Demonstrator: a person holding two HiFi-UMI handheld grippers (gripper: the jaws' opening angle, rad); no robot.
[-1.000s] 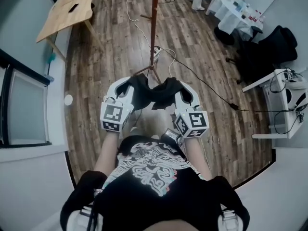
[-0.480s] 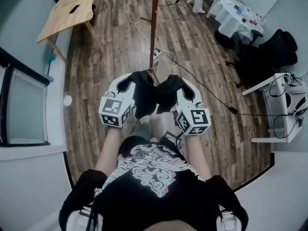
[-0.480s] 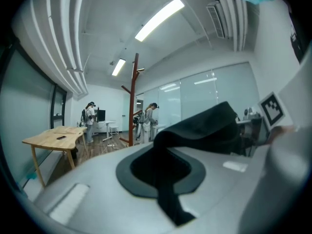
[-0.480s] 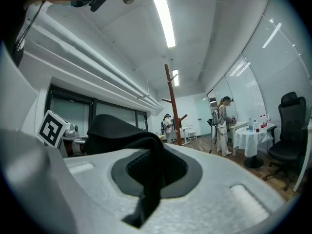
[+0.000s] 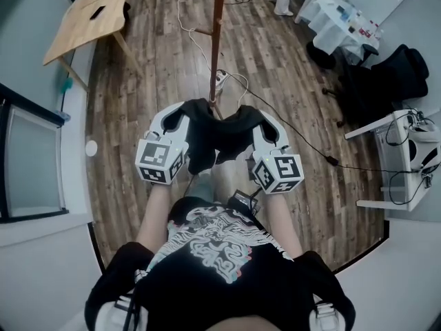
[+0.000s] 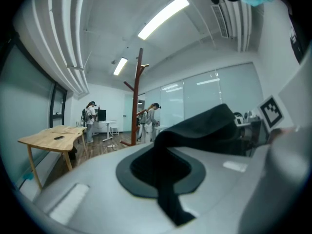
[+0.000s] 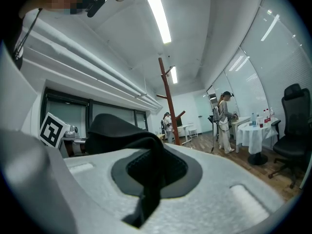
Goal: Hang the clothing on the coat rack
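A black piece of clothing (image 5: 217,133) is stretched between my two grippers in front of my body. My left gripper (image 5: 185,114) is shut on its left edge and my right gripper (image 5: 253,119) is shut on its right edge. In the left gripper view black cloth (image 6: 209,126) comes out of the shut left gripper (image 6: 165,172). In the right gripper view the cloth (image 7: 117,130) hangs from the shut right gripper (image 7: 151,172). The brown wooden coat rack (image 5: 217,33) stands on the floor just beyond the garment, with its base hidden behind it. The rack (image 6: 139,96) rises ahead in both gripper views (image 7: 168,101).
A light wooden table (image 5: 89,9) stands at the far left. A white-clothed table (image 5: 337,16), a black office chair (image 5: 386,71) and a white desk (image 5: 400,150) are on the right. Cables (image 5: 275,105) run over the wood floor by the rack. People (image 7: 225,121) stand far off.
Both grippers have moved forward with the garment towards the rack. The cloth now covers the rack's base, and the grip is unchanged.
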